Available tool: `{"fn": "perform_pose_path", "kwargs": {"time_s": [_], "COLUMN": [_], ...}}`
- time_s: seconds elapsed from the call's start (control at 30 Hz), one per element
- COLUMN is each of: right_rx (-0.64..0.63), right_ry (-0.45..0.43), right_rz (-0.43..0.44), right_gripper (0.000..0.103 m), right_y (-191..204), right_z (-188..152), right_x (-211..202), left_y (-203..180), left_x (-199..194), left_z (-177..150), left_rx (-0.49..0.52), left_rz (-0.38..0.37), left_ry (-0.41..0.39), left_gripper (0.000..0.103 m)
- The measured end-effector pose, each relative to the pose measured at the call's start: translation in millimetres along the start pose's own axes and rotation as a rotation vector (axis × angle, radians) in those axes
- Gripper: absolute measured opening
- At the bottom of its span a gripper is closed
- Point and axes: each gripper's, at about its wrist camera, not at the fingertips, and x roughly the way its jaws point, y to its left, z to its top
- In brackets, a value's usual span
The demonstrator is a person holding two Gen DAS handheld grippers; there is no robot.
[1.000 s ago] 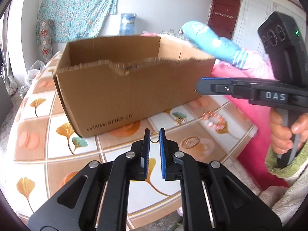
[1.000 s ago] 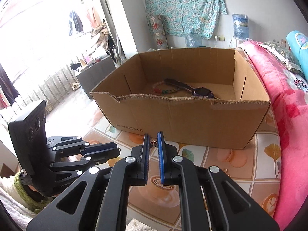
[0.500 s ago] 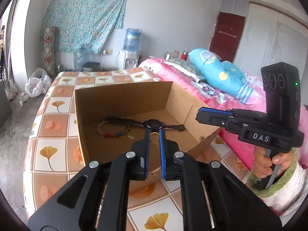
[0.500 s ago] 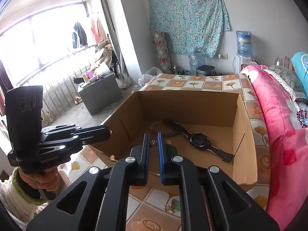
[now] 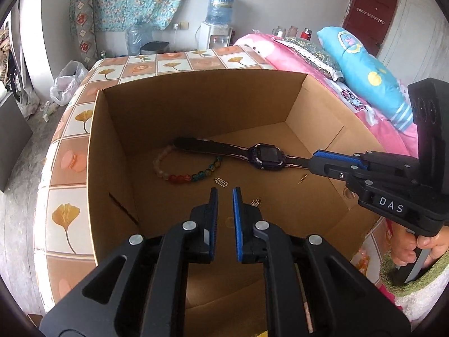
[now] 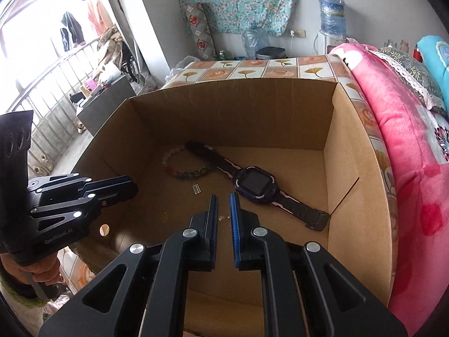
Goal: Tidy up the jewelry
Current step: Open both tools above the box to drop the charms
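Both grippers hover over open cardboard box (image 5: 196, 118). Left gripper (image 5: 223, 193): fingers slightly apart after just opening a little, nothing between. Right gripper (image 6: 223, 198): fingers nearly together, nothing visibly held. On box floor: watch (image 5: 266, 157), bead bracelet (image 5: 179, 175) touching its strap, small gold charm (image 5: 220, 182) just beside beads.

there was one cardboard box (image 5: 106, 146). in it, past the jaws, lay one dark watch (image 5: 266, 157), one bead bracelet (image 5: 179, 177) and two small gold charms (image 5: 220, 182), one just beside the right jaw. two grippers were there.
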Motion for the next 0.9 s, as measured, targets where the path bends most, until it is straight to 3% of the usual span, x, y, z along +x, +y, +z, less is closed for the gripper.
{"fn": "perform_pose_path", "kwargs": {"time_s": [0.47, 0.57, 0.7, 0.9], "right_rx": [0.026, 0.016, -0.003, 0.011], "right_ry": [-0.090, -0.132, -0.174, -0.186], "right_rz": [0.003, 0.001, 0.009, 0.010], "right_gripper": [0.013, 0.025, 0.027, 0.027], "right_y": [-3.6, 1.8, 9.2, 12.9], "right_z": [-5.3, -14.5, -33.9, -70.6], "right_x": [-40.0, -59.4, -86.6, -113.7], "left_y": [2.2, 3.1, 6.6, 7.9], "left_x": [-24.1, -42.8, -72.1, -108.7], "left_z": [-3.1, -11.5, -30.8, -70.8], "left_rx": [-0.027, -0.036, -0.052, -0.042], "left_rz": [0.003, 0.000, 0.009, 0.041], "left_ry": [-0.075, -0.111, -0.153, -0.183], "left_gripper": [0.026, 0.034, 0.052, 0.069]}}
